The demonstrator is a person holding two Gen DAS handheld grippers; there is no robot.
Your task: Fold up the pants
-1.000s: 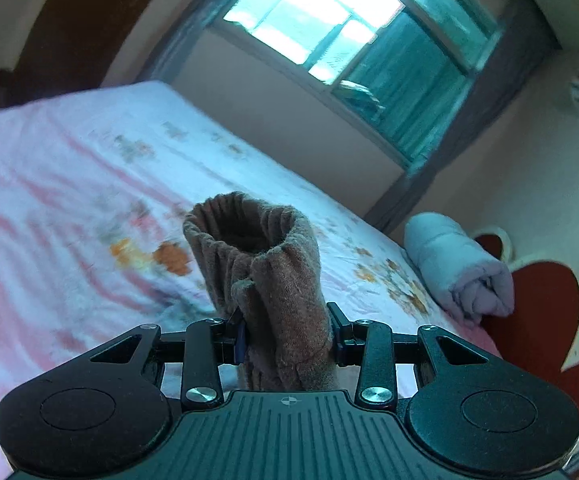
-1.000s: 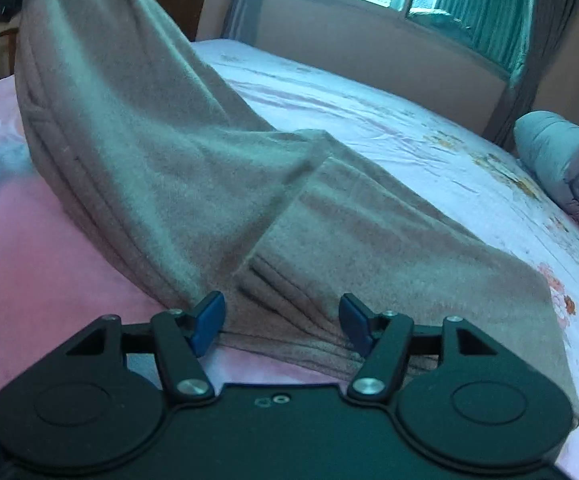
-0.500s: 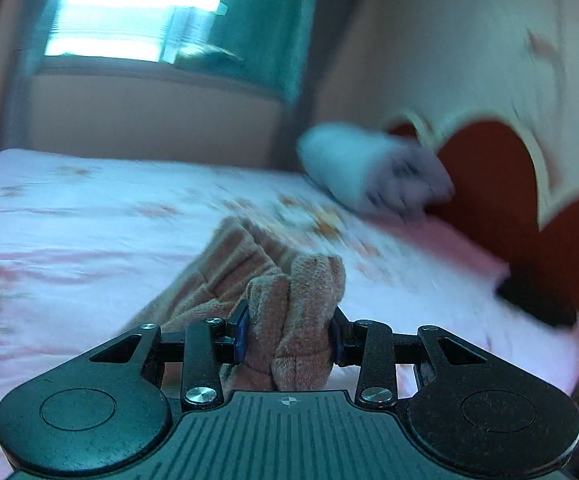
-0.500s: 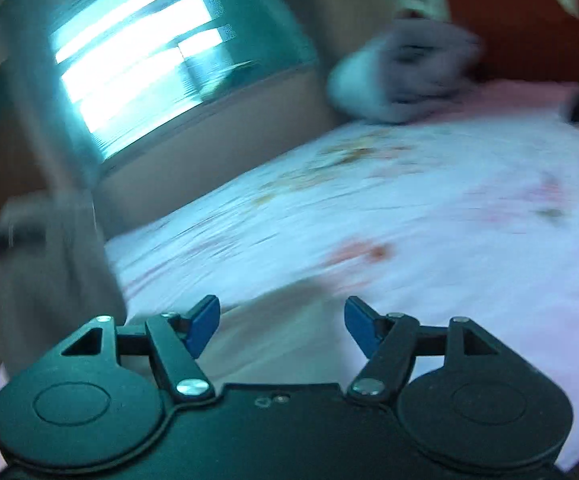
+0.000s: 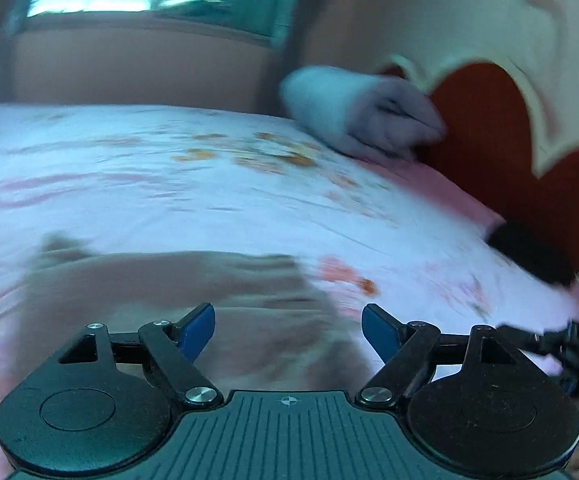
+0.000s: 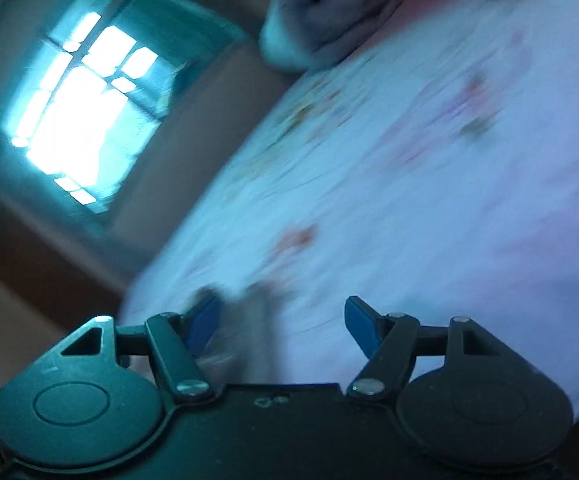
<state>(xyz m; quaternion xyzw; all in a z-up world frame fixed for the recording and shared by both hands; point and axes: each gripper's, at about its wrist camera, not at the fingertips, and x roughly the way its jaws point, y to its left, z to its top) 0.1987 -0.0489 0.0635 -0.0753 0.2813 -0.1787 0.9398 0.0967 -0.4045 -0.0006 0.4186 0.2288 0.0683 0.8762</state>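
The brown pants (image 5: 177, 292) lie blurred on the pink-and-white bedsheet (image 5: 169, 184), just beyond and below my left gripper (image 5: 288, 329). Its jaws are opening, the blue pads stand wide apart, and no cloth is pressed between them. In the right wrist view, strongly tilted, my right gripper (image 6: 281, 326) is open over the sheet (image 6: 409, 200). A blurred grey-brown bit of cloth (image 6: 255, 320) shows close by its left pad, free of the pads.
A rolled grey-blue blanket (image 5: 361, 112) lies at the head of the bed by the red heart-shaped headboard (image 5: 497, 140). A dark object (image 5: 529, 252) rests on the bed's right edge. The other gripper's black part (image 5: 561, 344) reaches in from the right. A window (image 6: 77, 116) is behind.
My left gripper has let go of the pants' bunched end, which now lies flat on the bed. Both views swung toward the headboard. The right view has rolled hard.
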